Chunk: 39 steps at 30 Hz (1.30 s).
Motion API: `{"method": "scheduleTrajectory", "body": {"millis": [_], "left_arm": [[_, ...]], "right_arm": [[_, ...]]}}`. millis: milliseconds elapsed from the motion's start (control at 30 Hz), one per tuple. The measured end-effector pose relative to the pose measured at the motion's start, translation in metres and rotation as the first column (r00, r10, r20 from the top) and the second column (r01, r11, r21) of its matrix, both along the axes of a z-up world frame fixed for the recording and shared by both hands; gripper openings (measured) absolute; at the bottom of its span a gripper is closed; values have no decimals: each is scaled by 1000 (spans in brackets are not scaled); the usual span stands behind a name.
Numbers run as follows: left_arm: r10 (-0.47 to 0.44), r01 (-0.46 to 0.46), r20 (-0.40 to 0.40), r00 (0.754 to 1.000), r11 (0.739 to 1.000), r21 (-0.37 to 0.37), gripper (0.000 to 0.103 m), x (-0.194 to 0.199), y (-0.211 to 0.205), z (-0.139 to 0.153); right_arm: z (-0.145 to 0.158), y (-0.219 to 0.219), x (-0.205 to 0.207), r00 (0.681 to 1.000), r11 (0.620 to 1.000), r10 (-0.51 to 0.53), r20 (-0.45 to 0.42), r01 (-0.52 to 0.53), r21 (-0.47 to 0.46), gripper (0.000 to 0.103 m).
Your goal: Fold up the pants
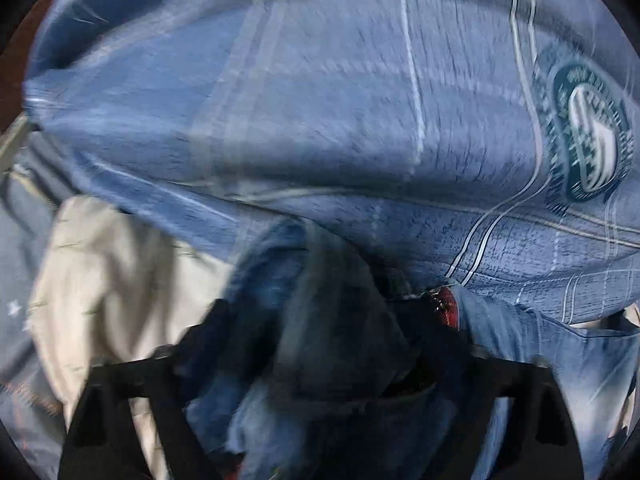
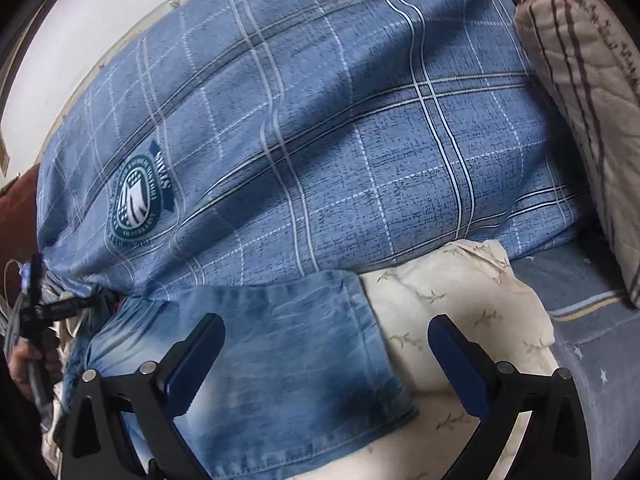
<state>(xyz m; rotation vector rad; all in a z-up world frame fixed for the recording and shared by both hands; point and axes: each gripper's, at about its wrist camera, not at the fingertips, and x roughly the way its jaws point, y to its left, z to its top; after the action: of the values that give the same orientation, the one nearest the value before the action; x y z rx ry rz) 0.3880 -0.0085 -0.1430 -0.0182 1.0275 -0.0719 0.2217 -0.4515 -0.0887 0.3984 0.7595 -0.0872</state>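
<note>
While a bunched fold of the denim pants (image 1: pixel 320 320) is seen between the two fingers of the left gripper (image 1: pixel 320 328), the left wrist view is blurred, so whether the cloth is pressed by the jaws or merely lies between them cannot be told. A small red patch (image 1: pixel 446 308) is glimpsed on the denim just beside the right-hand finger. In the right wrist view, the right gripper (image 2: pixel 326 346) is held with its jaws wide apart and nothing clamped; one pant leg (image 2: pixel 280 360) is spread flat beneath and between the fingers, its hem near the lower right. The pants are laid on a cream sheet (image 2: pixel 460 312) printed with small sprigs, on a bed. Behind them a blue plaid quilt (image 2: pixel 360 140) bearing a round green emblem (image 2: pixel 136 200) is piled, and a striped beige pillow (image 2: pixel 580 100) is seen at the right. At the far left edge, the left gripper and a hand (image 2: pixel 24 364) holding it are partly shown.
</note>
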Motion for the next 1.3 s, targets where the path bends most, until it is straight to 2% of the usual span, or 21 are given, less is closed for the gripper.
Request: {"method": "scheduleTrajectory", "body": {"millis": [33, 67, 100, 200, 267, 500, 533, 567, 600, 633, 667, 767, 900, 967, 1100, 1233, 1300], "left_arm": [[-15, 15, -27, 1000, 1000, -24, 64, 5, -4, -8], [-21, 20, -43, 999, 999, -42, 56, 7, -5, -12], [-23, 20, -50, 998, 998, -55, 54, 9, -6, -15], [-34, 28, -46, 998, 993, -110, 40, 10, -7, -20], [-53, 48, -30, 998, 988, -145, 27, 7, -7, -21], [-107, 117, 55, 993, 968, -222, 15, -16, 3, -3], [-118, 130, 66, 991, 963, -236, 14, -20, 3, 1], [-129, 147, 85, 988, 956, -253, 13, -28, 4, 7], [-137, 160, 105, 985, 950, -267, 12, -36, 6, 14], [-141, 168, 116, 983, 947, -275, 12, -44, 8, 19], [-148, 182, 136, 980, 940, -287, 12, -55, 12, 28], [-153, 210, 192, 969, 922, -326, 12, -84, 30, 53], [-140, 235, 264, 954, 899, -369, 12, -126, 67, 84], [-126, 234, 285, 950, 892, -386, 12, -148, 85, 92], [-106, 214, 292, 950, 905, -368, 12, -200, 107, 83], [-127, 217, 264, 956, 912, -347, 12, -248, 122, 60], [-157, 223, 226, 961, 925, -307, 12, -270, 123, 45]], "right_arm": [[-1, -5, 6, 1000, 1000, 4, -3, -4, 17, 103], [-3, -10, 12, 1000, 999, 9, -9, -9, 38, 102], [-6, -15, 21, 1000, 998, 17, -16, -16, 64, 102], [-18, -19, 40, 997, 991, 57, -43, -51, 120, 102], [-29, -18, 55, 994, 988, 87, -69, -77, 136, 101], [-62, -9, 91, 981, 988, 123, -152, -107, 114, 100], [-67, -4, 96, 976, 986, 137, -171, -117, 121, 93], [-71, -1, 99, 972, 983, 149, -181, -125, 136, 76], [-74, 2, 100, 970, 979, 158, -184, -129, 159, 66], [-74, 6, 101, 970, 977, 161, -181, -130, 169, 43], [-72, 9, 99, 972, 977, 161, -172, -132, 170, 28], [-50, 19, 77, 983, 980, 152, -107, -135, 148, 17], [-6, 16, 18, 994, 987, 106, 17, -108, 122, 15], [12, 7, -13, 996, 991, 71, 50, -76, 110, 15], [34, -13, -78, 995, 995, -11, 101, 1, 98, 15], [32, -13, -129, 996, 996, -24, 91, 16, 89, 15], [27, -9, -157, 998, 997, -14, 64, 9, 76, 15]]}}
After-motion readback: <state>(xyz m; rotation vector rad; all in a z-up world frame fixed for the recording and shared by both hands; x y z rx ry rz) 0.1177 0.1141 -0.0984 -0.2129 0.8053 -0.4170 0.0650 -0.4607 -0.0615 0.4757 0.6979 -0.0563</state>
